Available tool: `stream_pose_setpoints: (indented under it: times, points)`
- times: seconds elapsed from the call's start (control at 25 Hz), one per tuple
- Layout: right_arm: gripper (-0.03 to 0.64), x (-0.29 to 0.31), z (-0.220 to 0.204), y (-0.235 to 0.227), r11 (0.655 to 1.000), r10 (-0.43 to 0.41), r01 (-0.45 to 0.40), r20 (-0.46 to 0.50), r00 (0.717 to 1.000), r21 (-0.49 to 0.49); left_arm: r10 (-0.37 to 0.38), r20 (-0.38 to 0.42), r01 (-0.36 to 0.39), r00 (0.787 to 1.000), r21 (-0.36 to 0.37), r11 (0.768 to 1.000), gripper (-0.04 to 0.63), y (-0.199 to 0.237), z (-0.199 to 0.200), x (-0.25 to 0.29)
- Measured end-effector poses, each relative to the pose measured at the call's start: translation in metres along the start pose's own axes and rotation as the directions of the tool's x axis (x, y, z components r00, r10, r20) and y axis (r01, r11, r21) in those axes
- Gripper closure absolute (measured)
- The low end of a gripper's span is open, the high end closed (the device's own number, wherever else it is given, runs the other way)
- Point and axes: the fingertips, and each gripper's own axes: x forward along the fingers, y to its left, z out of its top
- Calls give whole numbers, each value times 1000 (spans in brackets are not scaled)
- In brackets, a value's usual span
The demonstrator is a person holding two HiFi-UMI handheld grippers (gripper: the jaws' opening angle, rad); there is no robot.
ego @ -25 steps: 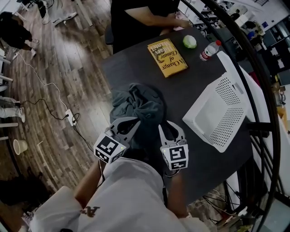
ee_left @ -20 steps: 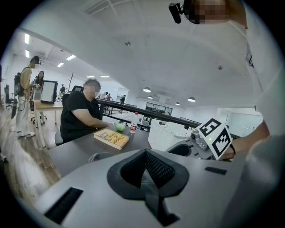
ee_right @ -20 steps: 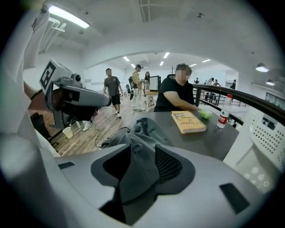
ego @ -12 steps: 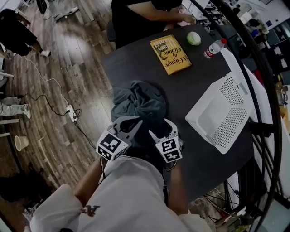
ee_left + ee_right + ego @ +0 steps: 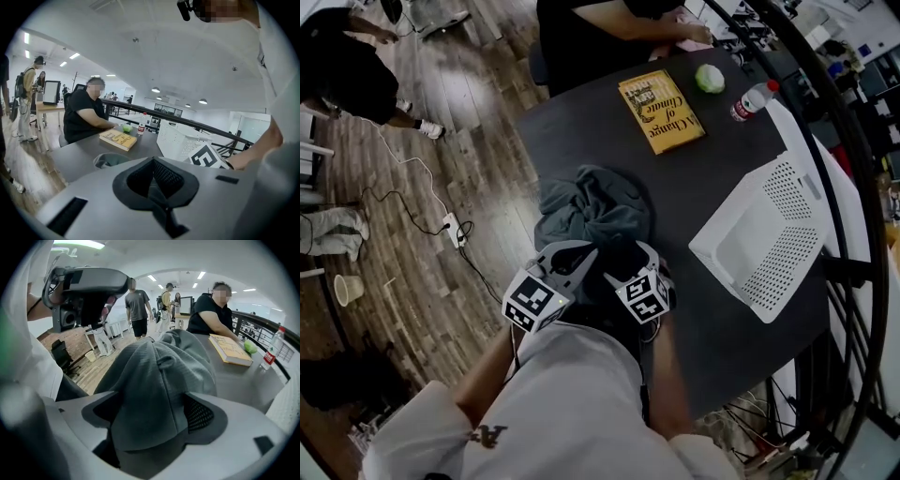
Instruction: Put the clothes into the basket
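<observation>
Nothing is seen in the white perforated plastic basket [image 5: 769,234], which is set at the right side of the round dark table [image 5: 581,122], so the task is judged to be at its very beginning. The crumpled grey clothes [image 5: 595,211] are heaped as one bundle on the near left part of the table, well apart from the basket. The grasp, the lift and the carry across to the basket are all judged to be left undone.

The right gripper [image 5: 636,255] is tipped steeply down into the near side of the heap. Its jaws have just been opening and are now spread wide; in the right gripper view a thick fold of the grey cloth is seen lying between them, but it is not yet pinched, as the mesh pad on one side is left uncovered.

The left gripper [image 5: 581,258] is held just beside the right one, at the near edge of the heap, and is pointed only gently downward. Its jaws are brought together and nothing is caught in them. Whether its tip is touching the cloth cannot be told
</observation>
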Motion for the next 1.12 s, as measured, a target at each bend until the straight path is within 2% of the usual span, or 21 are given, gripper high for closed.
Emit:
stream_pose_setpoints:
  times: [0.28, 0.36, 0.52, 0.68, 0.76, 0.88, 0.96, 1.12]
  points:
    - [199, 16, -6, -5, 1000, 6, -6, -32, 999, 20, 14, -2, -14, 1000, -10, 1000, 591, 4, -3, -4]
    - [220, 18, -6, -5, 1000, 3, -2, -36, 999, 24, 20, -5, -20, 1000, -12, 1000, 591, 6, -4, -6]
    - [318, 21, -9, -5, 999, -8, 9, -35, 999, 33, 24, -6, -25, 1000, -16, 1000, 591, 7, -5, -7]
    - [477, 20, -8, 0, 999, -21, 22, -23, 1000, 24, 28, -9, -28, 1000, -18, 999, 591, 9, -6, -7]
    - [526, 19, -7, 2, 999, -32, 33, -15, 999, 34, 25, -16, -26, 1000, -19, 999, 591, 9, -7, -8]
    - [545, 14, -6, -1, 995, -38, 37, 17, 999, 95, 23, -10, -24, 1000, -16, 1000, 591, 9, -5, -8]
    - [549, 12, -5, -4, 986, -37, 24, 78, 996, 167, 21, -12, -21, 1000, -14, 1000, 591, 9, -5, -7]
    - [552, -8, 7, -13, 946, -50, -17, 196, 979, 324, 13, -1, -13, 1000, -11, 1000, 591, 9, -2, -5]
